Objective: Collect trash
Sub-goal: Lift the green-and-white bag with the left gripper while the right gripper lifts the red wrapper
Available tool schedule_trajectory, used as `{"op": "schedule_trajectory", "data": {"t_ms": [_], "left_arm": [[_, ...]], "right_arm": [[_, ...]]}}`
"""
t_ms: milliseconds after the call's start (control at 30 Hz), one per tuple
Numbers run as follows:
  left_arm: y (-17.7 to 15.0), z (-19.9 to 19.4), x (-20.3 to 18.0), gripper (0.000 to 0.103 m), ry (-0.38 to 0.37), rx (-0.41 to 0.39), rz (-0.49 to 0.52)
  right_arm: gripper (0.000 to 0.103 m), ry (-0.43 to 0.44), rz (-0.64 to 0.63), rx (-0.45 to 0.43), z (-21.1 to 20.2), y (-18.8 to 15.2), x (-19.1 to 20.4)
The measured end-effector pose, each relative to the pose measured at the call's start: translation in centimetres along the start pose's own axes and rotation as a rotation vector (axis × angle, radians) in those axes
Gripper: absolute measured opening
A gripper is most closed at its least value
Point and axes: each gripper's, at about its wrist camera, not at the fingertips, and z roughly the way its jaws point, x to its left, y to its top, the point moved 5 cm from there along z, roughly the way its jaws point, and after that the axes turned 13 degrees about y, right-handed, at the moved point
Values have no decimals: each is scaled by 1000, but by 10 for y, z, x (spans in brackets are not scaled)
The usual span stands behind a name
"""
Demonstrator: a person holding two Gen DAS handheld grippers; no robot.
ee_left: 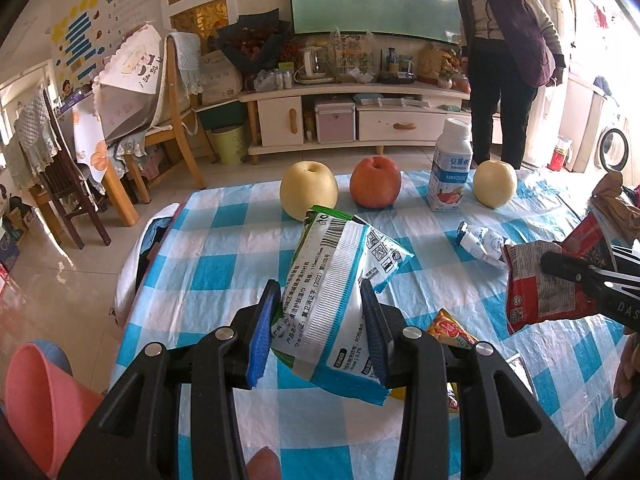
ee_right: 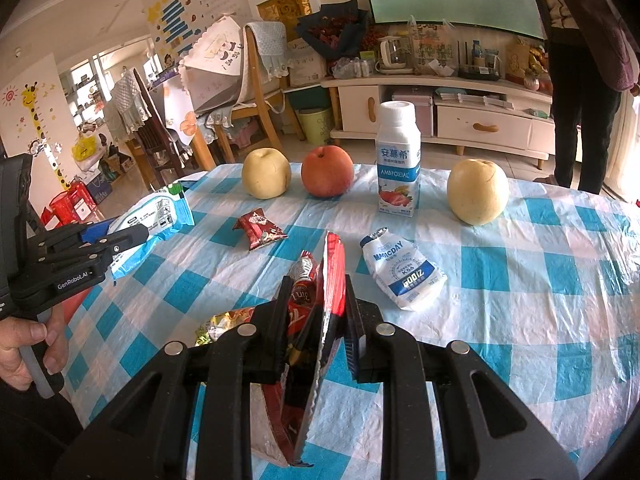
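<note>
Here the left gripper (ee_left: 320, 320) is clamped on a white-and-blue wrapper (ee_left: 344, 280), its blue pads pressing both sides, and holds it up above the checked worktop (ee_left: 224, 264). The right gripper (ee_right: 316, 312) is clamped on a red wrapper (ee_right: 334, 280) that stands edge-on between its fingers, also lifted off the cloth.

In the right wrist view, a white pouch (ee_right: 404, 272) lies on the worktop at about 1 o'clock from the right gripper, near it. A small dark-red wrapper (ee_right: 258, 229) lies at 11 o'clock, farther off. A yellow-orange wrapper (ee_right: 224, 322) lies just beside the gripper's left finger, at 9 o'clock, partly hidden.

Along the far edge, at 12 o'clock, stand a pear (ee_right: 266, 173), an apple (ee_right: 327, 171), a yoghurt bottle (ee_right: 398, 160) upright, and a second pear (ee_right: 478, 192), all apart from each other.

In the left wrist view, a pink bin (ee_left: 44, 404) sits at 8 o'clock, beside the worktop.
</note>
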Motion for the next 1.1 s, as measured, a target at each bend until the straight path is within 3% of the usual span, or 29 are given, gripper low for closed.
{"op": "schedule_trajectory", "data": {"t_ms": [1100], "left_arm": [[2,-2,6,41,10,-3,-1]], "right_arm": [[24,0,-8,-8,-3,2,6]]}}
